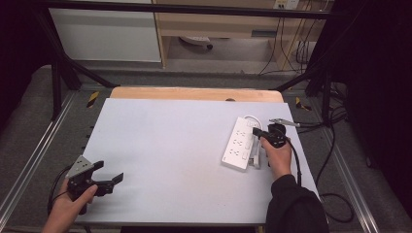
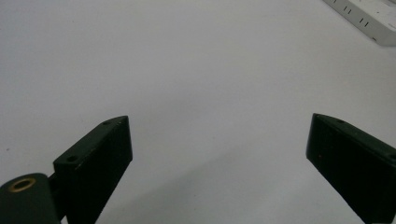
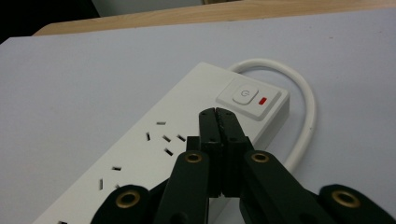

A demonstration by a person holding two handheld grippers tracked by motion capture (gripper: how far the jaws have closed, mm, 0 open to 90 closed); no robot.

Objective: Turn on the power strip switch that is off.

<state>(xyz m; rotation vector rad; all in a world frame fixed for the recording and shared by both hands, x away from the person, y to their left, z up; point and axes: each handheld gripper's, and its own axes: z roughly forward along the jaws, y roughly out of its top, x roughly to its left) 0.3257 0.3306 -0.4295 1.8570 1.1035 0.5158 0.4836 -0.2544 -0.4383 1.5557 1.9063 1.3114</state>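
Observation:
A white power strip (image 1: 238,143) lies on the right part of the pale table top (image 1: 170,141), its white cord (image 1: 250,118) looped at the far end. My right gripper (image 1: 256,131) hovers over that far end. In the right gripper view the right gripper (image 3: 217,112) is shut, jaws pressed flat together with nothing between them, just short of the strip's power button (image 3: 243,94) and its red light (image 3: 262,100). My left gripper (image 1: 111,172) rests at the table's near left corner, open and holding nothing (image 2: 219,121). A corner of the strip (image 2: 369,16) shows far off.
The white cord (image 3: 306,93) curves round the strip's end. A wooden edge (image 1: 194,93) borders the far side of the table. Black cables (image 1: 335,145) trail over the floor at the right, and metal frame rails (image 1: 29,160) run along both sides.

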